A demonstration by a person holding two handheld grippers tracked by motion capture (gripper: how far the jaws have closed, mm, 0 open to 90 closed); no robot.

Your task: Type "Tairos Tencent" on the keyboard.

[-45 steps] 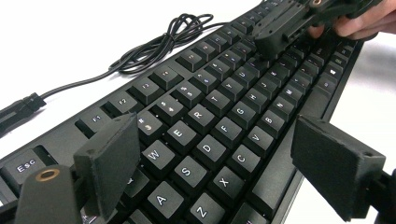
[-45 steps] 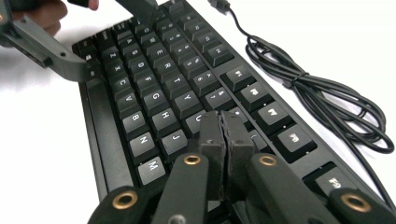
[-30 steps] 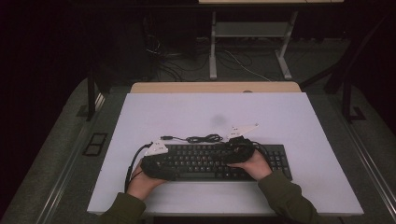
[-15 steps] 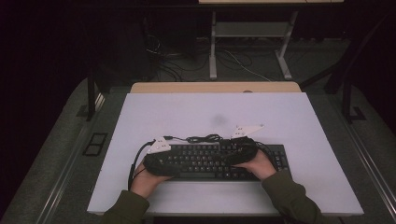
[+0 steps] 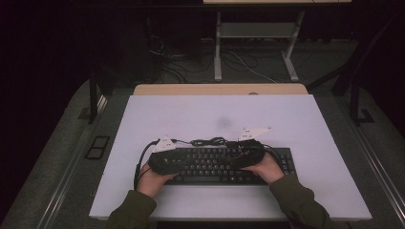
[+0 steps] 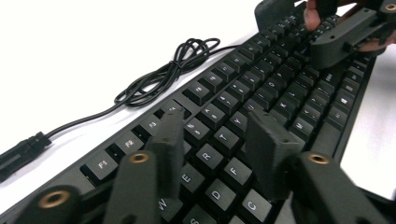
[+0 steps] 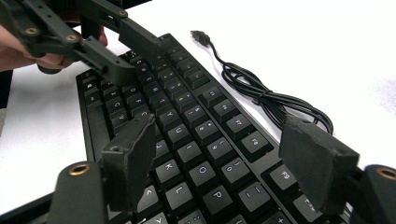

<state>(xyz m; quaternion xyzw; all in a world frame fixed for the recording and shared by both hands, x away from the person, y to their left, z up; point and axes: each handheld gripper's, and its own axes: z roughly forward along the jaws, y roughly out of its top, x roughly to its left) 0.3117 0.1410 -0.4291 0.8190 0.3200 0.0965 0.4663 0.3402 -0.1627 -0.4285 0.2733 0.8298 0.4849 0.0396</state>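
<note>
A black keyboard (image 5: 215, 164) lies across the near part of the white table (image 5: 219, 114). My left gripper (image 5: 184, 164) hovers over its left end. Its jaws (image 6: 217, 135) stand a few keys apart above the letter rows; they have just been closing, with nothing but keys under the gap. My right gripper (image 5: 234, 160) hangs over the keyboard's right half, facing the left one. Its jaws (image 7: 224, 149) are wide open and have just been opening, gripping nothing. The keyboard's coiled black cable (image 5: 210, 141) lies just behind it, also cable (image 6: 173, 70) and cable (image 7: 261, 95).
The cable's USB plug (image 7: 201, 35) rests loose on the table behind the keyboard's left end. A wooden strip (image 5: 219, 89) borders the table's far edge. Dark floor with desk legs (image 5: 218, 57) and wires lies beyond. Bare white surface spreads behind and beside the keyboard.
Both hands stay over the keyboard. The left gripper has edged slightly away from the person; the right gripper has kept its place. The keyboard and cable have not moved.
</note>
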